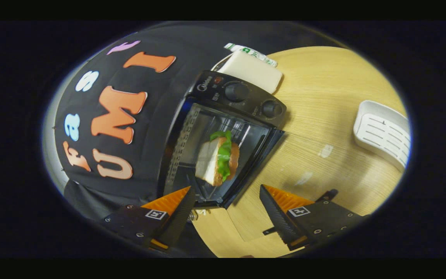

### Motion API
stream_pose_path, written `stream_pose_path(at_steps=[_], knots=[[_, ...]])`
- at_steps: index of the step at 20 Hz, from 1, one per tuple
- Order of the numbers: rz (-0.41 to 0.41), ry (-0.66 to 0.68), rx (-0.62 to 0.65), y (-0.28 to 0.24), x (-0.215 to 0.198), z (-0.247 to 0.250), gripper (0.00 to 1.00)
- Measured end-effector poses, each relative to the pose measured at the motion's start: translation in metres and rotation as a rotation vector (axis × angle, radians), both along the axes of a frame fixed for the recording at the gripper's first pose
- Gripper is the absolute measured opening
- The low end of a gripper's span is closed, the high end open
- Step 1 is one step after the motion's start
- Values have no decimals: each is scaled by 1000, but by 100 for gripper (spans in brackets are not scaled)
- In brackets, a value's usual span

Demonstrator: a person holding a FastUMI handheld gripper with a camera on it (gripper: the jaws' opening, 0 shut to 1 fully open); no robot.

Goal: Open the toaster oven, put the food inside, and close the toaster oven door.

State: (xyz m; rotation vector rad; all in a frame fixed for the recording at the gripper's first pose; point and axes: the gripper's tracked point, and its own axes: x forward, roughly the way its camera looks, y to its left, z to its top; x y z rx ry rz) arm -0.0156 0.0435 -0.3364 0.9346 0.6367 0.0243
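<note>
Right now your camera is rolled sideways, so the pale wood-grain surface (323, 116) runs along one side of the scene and the booth's black cloth wall (103, 162) along the other. Between them sits the black toaster oven (223, 116), the largest thing on the surface, with its door swung open and the bright metal cavity showing a wire rack along one wall. Its control strip carries two round black knobs and a small white brand mark that seems to read "Midea"; the finer print beside the knobs is too small for you to make out. Behind the oven rests a cream-coloured block (252, 71) with a white and green printed packet just past it, its writing unreadable. Well apart from the oven, a white slotted tray (381, 133) lies on the surface. Inside the cavity you can see the sandwich (218, 157): white bread slices standing on edge, green lettuce frilling out, and a brown layer on its far side. Your gripper (225, 205) is spread wide, its fingers (174, 201) holding nothing, with the sandwich beyond them.
</note>
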Motion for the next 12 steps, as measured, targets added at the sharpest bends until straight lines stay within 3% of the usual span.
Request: stream_pose_path(at_steps=[4,7,12], knots=[[154,-33,-263,-6,-46,7,98],[201,-59,-515,-29,-64,12,98],[285,-10,-774,-42,-95,5,98]])
